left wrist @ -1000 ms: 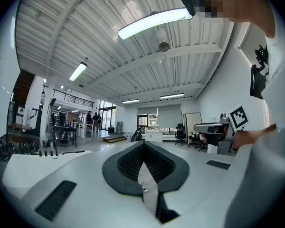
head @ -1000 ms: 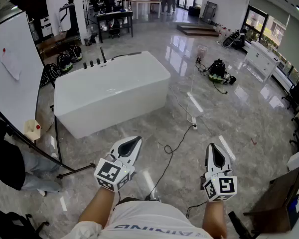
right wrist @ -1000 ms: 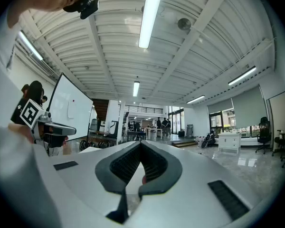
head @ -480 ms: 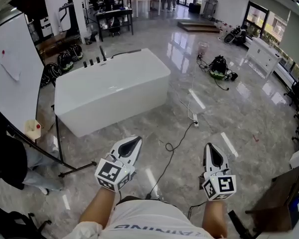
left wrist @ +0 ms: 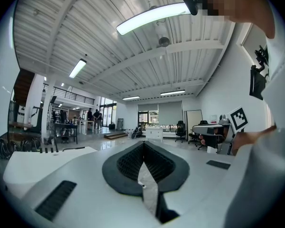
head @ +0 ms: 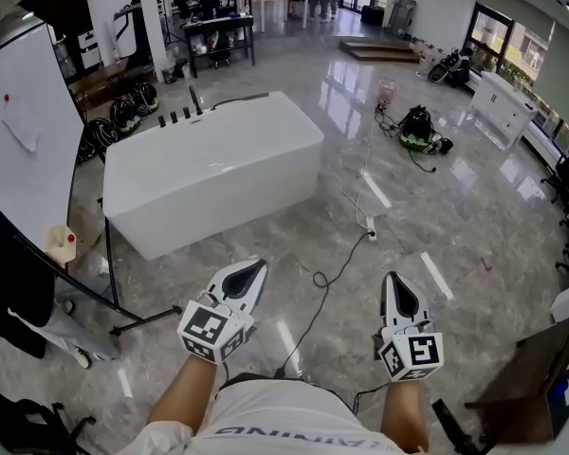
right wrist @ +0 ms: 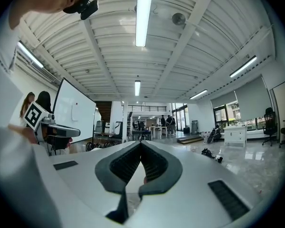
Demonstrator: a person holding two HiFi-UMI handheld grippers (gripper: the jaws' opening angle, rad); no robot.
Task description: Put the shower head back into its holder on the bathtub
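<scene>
The white bathtub [head: 213, 173] stands on the marble floor in the middle of the head view, well ahead of both grippers. Black taps [head: 175, 118] stick up from its far left rim, and a thin black shower wand with hose [head: 239, 101] lies along the far rim beside them. My left gripper [head: 258, 265] is shut and empty, held level and pointing toward the tub. My right gripper [head: 391, 278] is shut and empty too, off to the tub's right. The left gripper view shows the shut jaw tips [left wrist: 143, 144] with the tub [left wrist: 28, 165] far off at the left.
A whiteboard on a stand [head: 24, 121] flanks the tub's left, with a person's legs [head: 47, 325] below it. A black cable [head: 327, 287] and a power strip [head: 371, 227] lie on the floor between the grippers and the tub. Bags [head: 415, 131] and desks stand farther back.
The right gripper has drifted slightly left in the head view. The person at the left edge has shifted. Both grippers stay shut and empty.
</scene>
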